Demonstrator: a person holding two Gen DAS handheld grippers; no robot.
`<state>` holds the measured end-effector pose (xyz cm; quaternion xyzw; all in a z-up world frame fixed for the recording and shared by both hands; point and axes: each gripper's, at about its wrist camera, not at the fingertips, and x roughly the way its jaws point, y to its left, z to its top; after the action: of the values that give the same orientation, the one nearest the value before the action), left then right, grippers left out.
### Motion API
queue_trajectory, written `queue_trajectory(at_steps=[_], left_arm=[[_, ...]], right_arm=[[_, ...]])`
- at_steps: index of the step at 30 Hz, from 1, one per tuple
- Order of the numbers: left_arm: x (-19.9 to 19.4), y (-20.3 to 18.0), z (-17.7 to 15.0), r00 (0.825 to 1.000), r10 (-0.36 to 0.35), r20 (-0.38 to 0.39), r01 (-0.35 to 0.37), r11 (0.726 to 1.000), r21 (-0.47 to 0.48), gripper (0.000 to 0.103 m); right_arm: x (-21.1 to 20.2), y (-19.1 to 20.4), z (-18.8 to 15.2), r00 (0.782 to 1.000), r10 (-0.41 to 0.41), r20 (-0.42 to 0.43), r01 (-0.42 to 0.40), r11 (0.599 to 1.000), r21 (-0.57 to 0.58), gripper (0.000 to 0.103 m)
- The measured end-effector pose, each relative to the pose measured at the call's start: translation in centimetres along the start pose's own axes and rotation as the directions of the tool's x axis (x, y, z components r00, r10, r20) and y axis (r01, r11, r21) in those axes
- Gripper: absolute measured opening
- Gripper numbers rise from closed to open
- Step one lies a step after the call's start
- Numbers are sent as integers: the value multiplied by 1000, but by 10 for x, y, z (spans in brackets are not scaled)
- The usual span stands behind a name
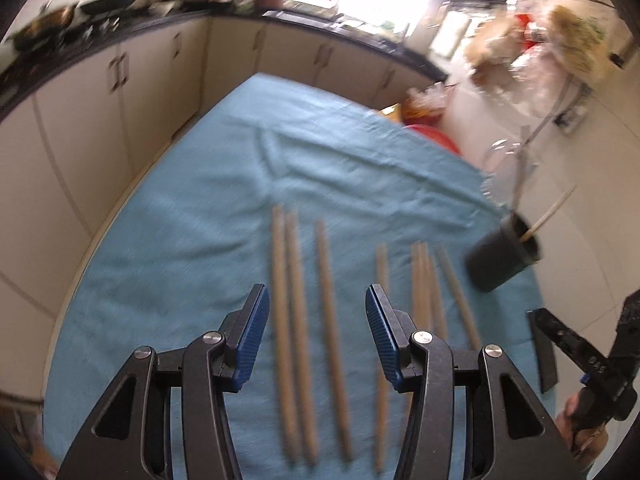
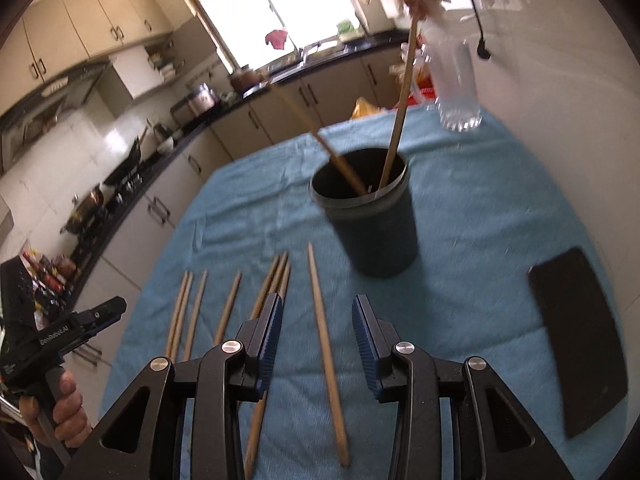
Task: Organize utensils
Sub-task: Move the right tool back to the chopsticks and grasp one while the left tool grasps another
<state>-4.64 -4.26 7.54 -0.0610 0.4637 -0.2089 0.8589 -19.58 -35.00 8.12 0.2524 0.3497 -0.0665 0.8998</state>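
Several wooden chopsticks (image 1: 328, 312) lie side by side on the blue tablecloth (image 1: 180, 220). My left gripper (image 1: 318, 300) is open and empty above them, with three chopsticks between its fingers. A black cup (image 1: 502, 254) stands at the right with a chopstick in it. In the right wrist view, my right gripper (image 2: 316, 316) is open and empty over a single chopstick (image 2: 326, 356). The black cup (image 2: 372, 224) stands just beyond it and holds two chopsticks (image 2: 398, 120). More chopsticks (image 2: 228, 308) lie to the left.
A clear glass (image 2: 456, 88) stands at the far right of the table. A flat black object (image 2: 576, 340) lies at the right edge. Kitchen cabinets (image 1: 120, 80) and a counter with pans run along the left and back. The left gripper (image 2: 96, 316) shows at the left.
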Motion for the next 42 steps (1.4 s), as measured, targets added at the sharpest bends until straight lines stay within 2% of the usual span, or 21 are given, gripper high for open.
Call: queue_trajectory(at_steps=[5,8,14,19,21,27,35,42], left_arm=[[25,28,-1,998,13,-68,-18,997,-70,49],[40,30,5,996,13,-93,-18,998,-57,48],[71,23,22,989,54,-137,-58,998,-21,27],[88,20,33,985,77,-158,-77,997,8,25],[92,16,35,984,90,-155,-87,996,26,23],[94,12,33,979,148,-142,-143,989,47,7],[80,12,10,984,138,-114,-132,990,57,7],[79,12,7,986,133,-99,-127,990,67,7]], right_arm=[[12,4,-9,999,-5,-41,4,1000,-10,39],[13,5,-11,999,-11,-47,10,1000,-13,39],[12,3,-10,999,-25,-42,24,1000,-12,39],[13,-1,-10,998,-38,-47,38,999,-5,39],[15,-1,-9,998,-42,-51,42,999,-2,39],[31,3,-5,995,-51,-86,49,999,-19,39],[78,16,4,984,-96,-150,83,992,-96,39],[113,32,9,971,-173,-166,142,973,-183,28]])
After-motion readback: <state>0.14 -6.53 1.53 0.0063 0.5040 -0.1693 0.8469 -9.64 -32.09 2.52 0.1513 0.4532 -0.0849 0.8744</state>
